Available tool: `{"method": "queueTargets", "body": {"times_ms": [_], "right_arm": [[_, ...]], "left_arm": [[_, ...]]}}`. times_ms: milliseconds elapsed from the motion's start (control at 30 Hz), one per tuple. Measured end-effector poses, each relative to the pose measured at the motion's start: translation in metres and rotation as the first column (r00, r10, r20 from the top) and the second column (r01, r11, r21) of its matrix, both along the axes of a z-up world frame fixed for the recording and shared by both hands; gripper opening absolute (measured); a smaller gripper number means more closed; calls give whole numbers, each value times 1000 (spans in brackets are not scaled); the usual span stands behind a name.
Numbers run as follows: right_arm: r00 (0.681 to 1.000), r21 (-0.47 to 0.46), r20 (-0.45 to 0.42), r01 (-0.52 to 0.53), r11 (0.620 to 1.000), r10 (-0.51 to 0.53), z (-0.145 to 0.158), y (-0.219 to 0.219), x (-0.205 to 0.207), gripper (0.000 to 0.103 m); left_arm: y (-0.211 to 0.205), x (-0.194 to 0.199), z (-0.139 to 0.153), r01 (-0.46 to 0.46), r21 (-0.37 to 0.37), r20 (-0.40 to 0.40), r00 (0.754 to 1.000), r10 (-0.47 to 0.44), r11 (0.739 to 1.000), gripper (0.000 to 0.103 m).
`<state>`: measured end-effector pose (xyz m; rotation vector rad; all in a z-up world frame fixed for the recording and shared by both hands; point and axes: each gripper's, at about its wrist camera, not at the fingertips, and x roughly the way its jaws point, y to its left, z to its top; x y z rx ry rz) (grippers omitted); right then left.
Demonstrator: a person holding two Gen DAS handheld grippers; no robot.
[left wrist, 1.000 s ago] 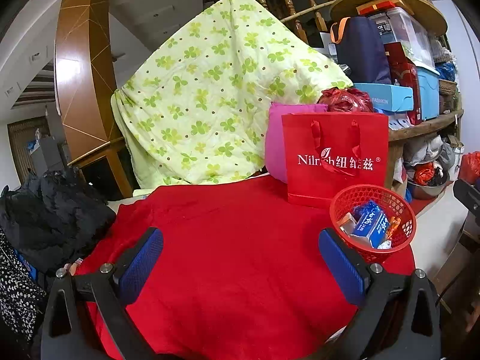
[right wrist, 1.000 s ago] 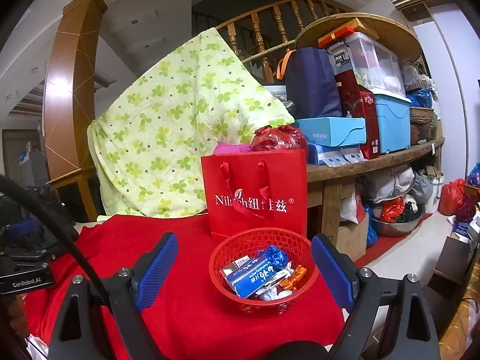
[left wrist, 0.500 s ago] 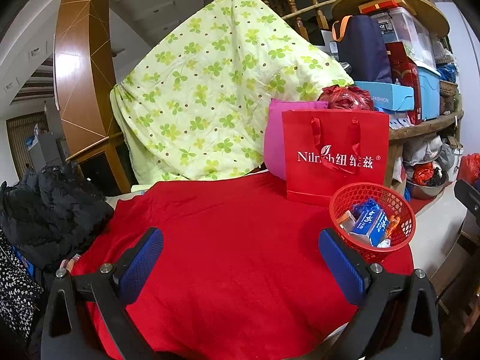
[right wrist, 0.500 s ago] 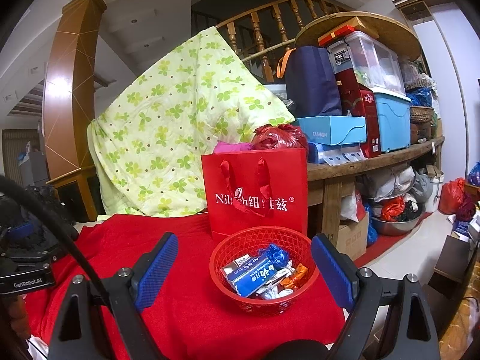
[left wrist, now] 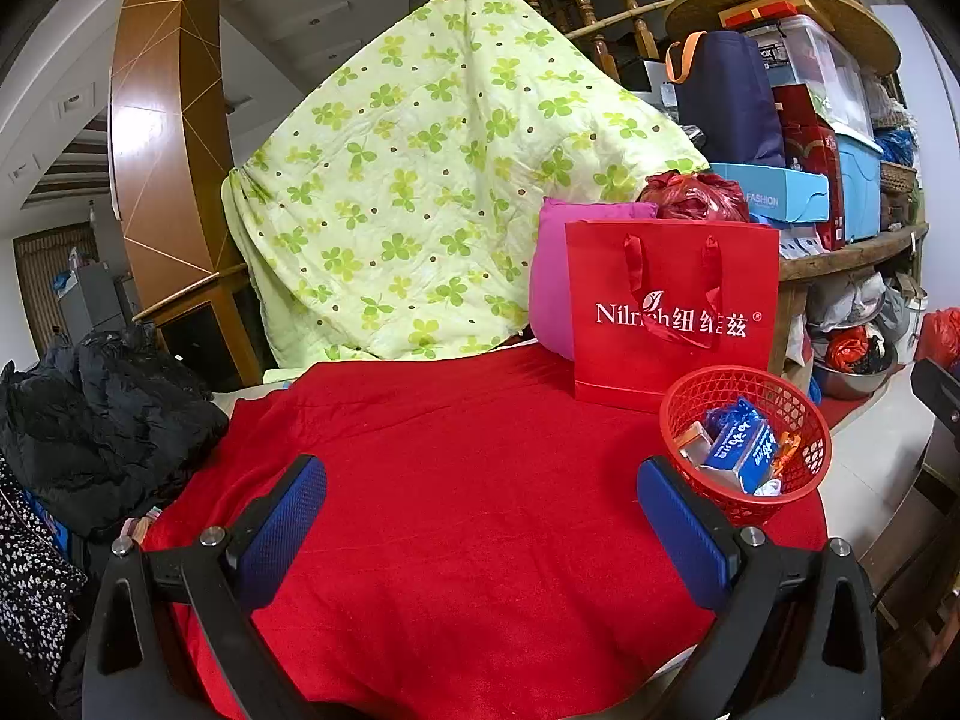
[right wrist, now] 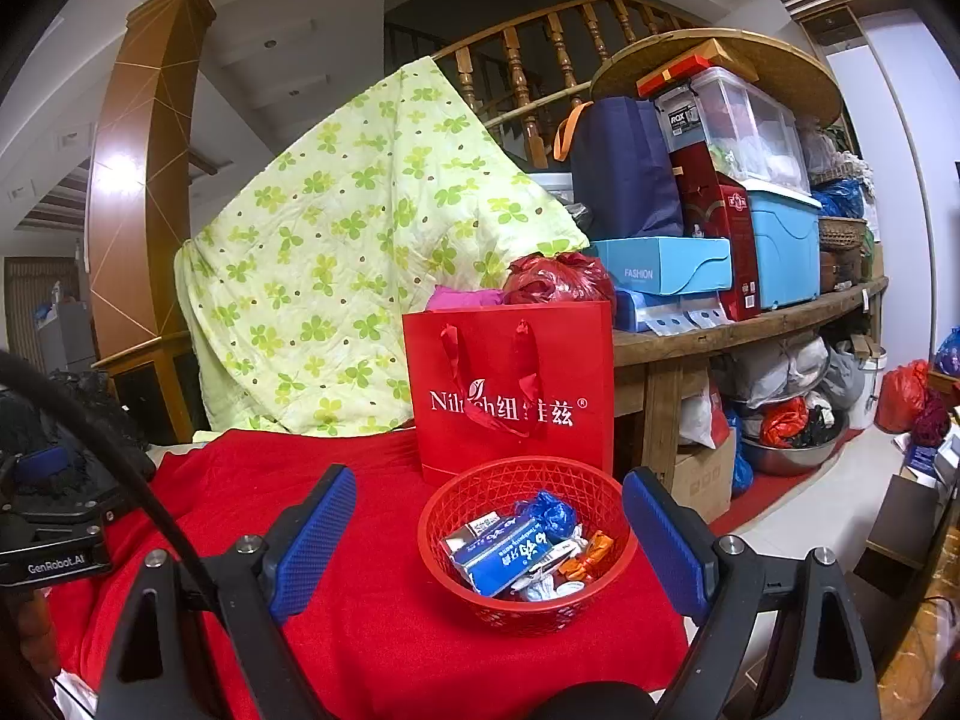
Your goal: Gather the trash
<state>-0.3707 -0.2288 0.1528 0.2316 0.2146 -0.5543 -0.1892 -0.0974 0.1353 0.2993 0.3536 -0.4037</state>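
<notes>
Right now both of my grippers hang above the red cloth (left wrist: 468,480) with nothing between their blue pads. My left gripper (left wrist: 480,534) has its fingers spread wide over the bare middle of the cloth. My right gripper (right wrist: 489,546) is equally wide apart, its pads flanking the red mesh basket (right wrist: 528,486) from above without touching it. That basket sits at the cloth's right edge, toward the near corner, and holds the trash: a blue carton (right wrist: 510,552), a blue wrapper (right wrist: 555,510) and an orange wrapper (right wrist: 591,552). Just behind the basket stands a red paper bag (right wrist: 510,384), upright near the far right corner, with a green-patterned quilt (right wrist: 336,252) draped behind it.
</notes>
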Motion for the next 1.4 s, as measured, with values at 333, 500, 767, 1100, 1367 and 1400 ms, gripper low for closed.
{"method": "queueTargets", "body": {"times_ms": [333, 500, 767, 1100, 1367, 1400], "right_arm": [[1000, 0, 0, -2, 1000, 2, 0, 0, 0, 92], [1000, 1, 1, 0, 1000, 0, 0, 1, 0, 92], [1000, -3, 2, 3, 1000, -3, 3, 2, -1, 92], [1000, -5, 1, 6, 1000, -6, 4, 1, -1, 92], [1000, -4, 3, 3, 1000, -3, 5, 0, -1, 92], [1000, -6, 4, 5, 1000, -5, 6, 0, -1, 92]], "left_arm": [[0, -2, -2, 2, 3, -2, 1000, -2, 1000, 103], [-1, -2, -2, 4, 4, -4, 1000, -4, 1000, 103], [-5, -6, -2, 14, 9, -4, 1000, -14, 1000, 103], [-6, -8, -2, 20, 12, -4, 1000, -20, 1000, 103], [-8, -9, -2, 31, 18, -1, 1000, -31, 999, 103], [-8, -10, -2, 31, 20, 0, 1000, -31, 999, 103]]}}
